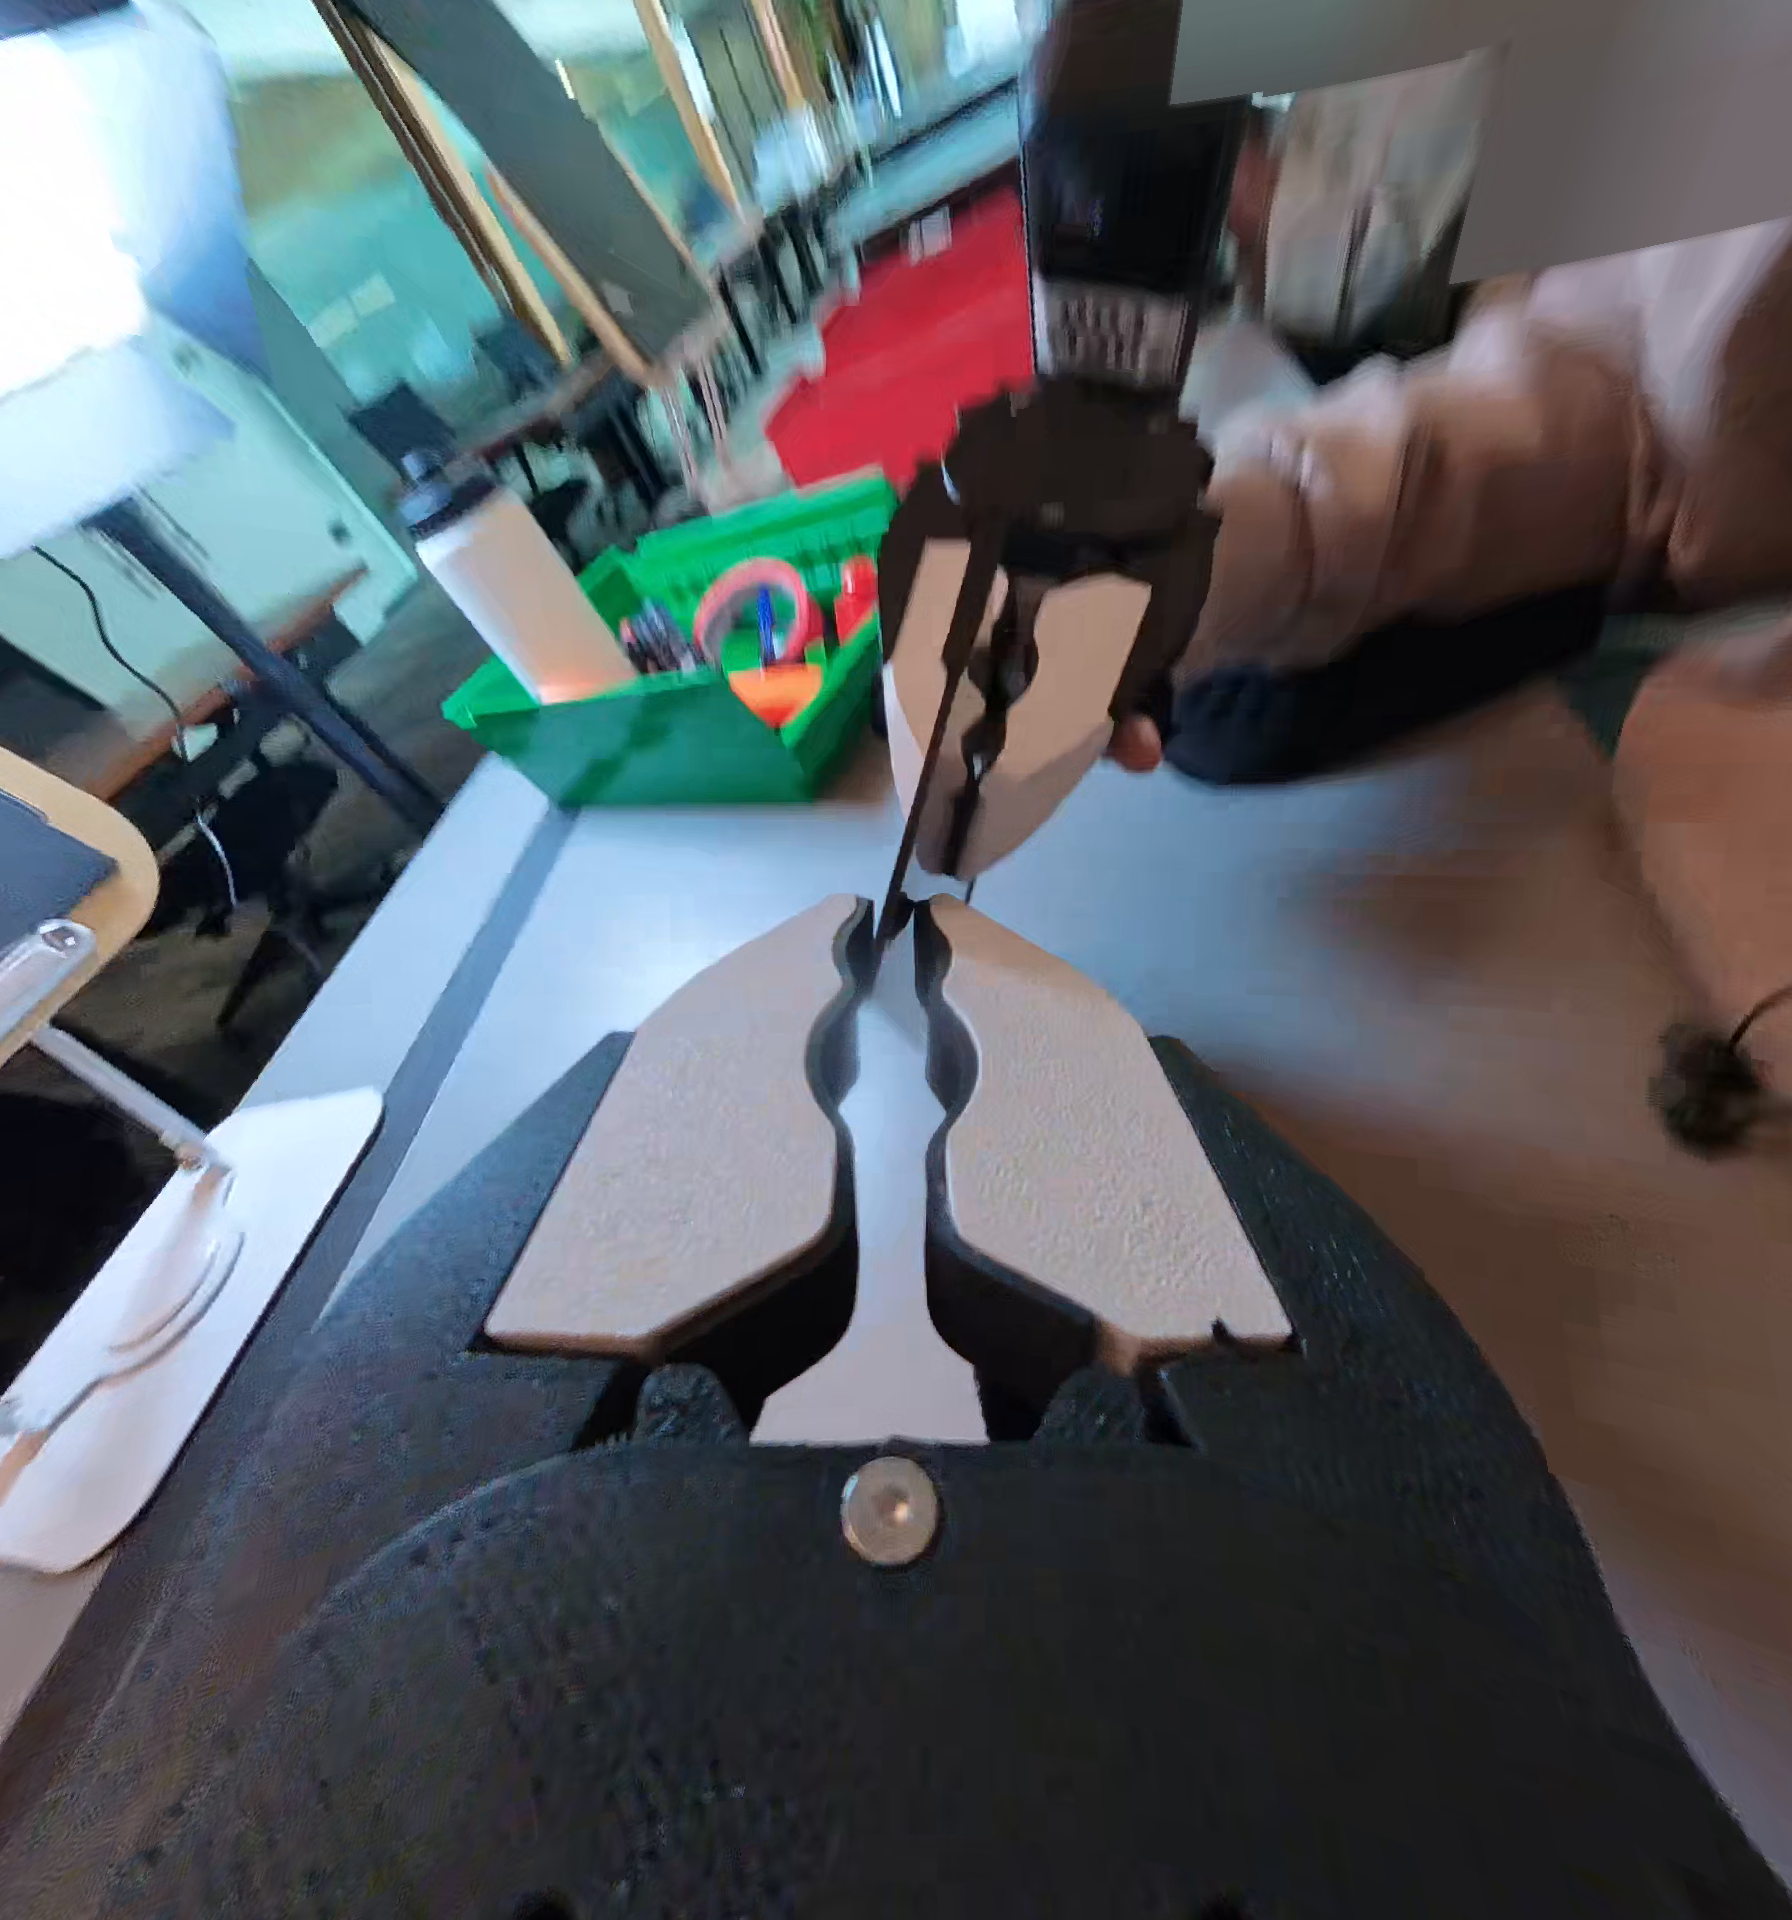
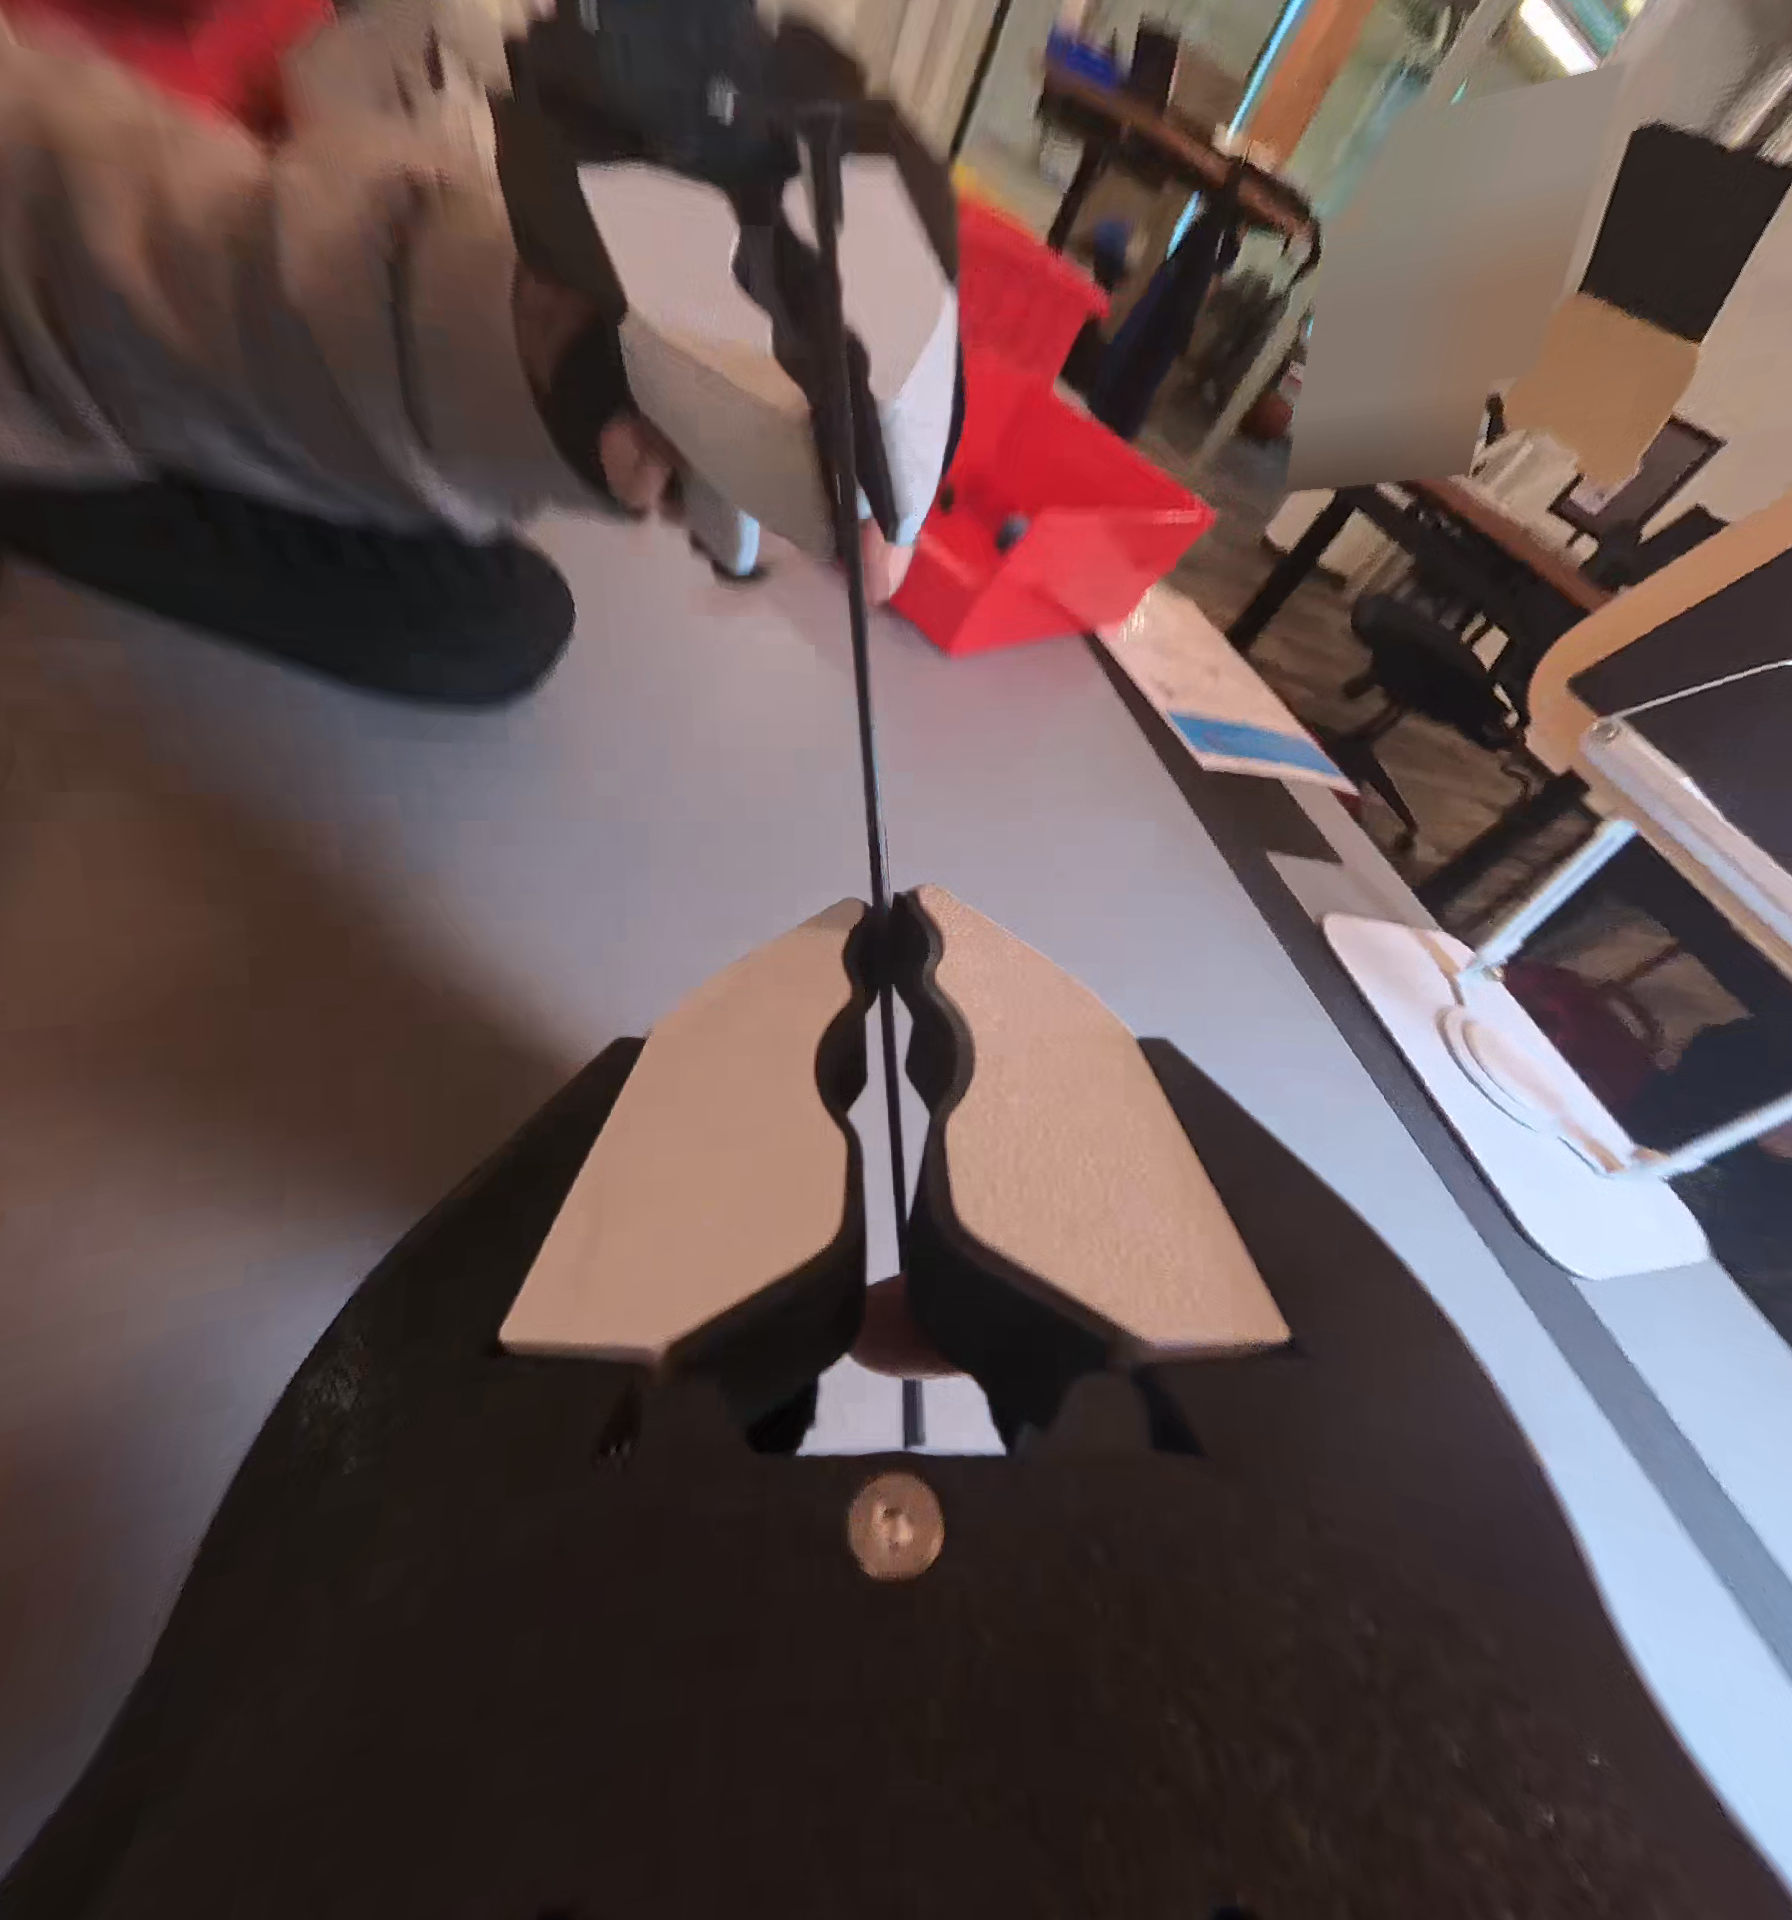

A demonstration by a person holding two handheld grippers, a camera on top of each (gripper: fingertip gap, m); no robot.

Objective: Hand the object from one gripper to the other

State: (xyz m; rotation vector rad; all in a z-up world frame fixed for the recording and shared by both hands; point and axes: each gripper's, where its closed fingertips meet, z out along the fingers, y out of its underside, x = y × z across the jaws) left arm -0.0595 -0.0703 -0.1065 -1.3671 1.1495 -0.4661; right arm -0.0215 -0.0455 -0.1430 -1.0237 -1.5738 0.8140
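A thin black stick [image 2: 864, 665] runs between the two grippers, held up in the air above the grey table [image 2: 663, 790]. In the right wrist view, the right gripper [image 2: 887, 909] sits low in the middle of the frame and its two tan fingers [image 2: 1058, 1132] are squeezed tight on the stick, which runs up the middle to the other gripper near the top. In the left wrist view, the left gripper [image 1: 894, 914] is at the middle of the frame. Its tips are almost together, with the end of the stick right between them, but a thin gap shows lower down, so it looks like it is pinching the stick only at the very tip. The picture is blurry there and I cannot be fully sure. So I think the swap is about halfway: both grippers seem to have the stick at once. What is left is for one gripper to let go and pull back, and I cannot tell which one that will be. A green bin [image 1: 684, 727] with bright things in it and a white bottle [image 1: 518, 592] sit in the upper middle of the left view. A red bin [image 2: 1037, 520] sits in the upper middle of the right view. A blue and white card [image 2: 1250, 743] lies at the table edge on the right, but its print is too blurry to read. I see no brand marks clear enough to make out.
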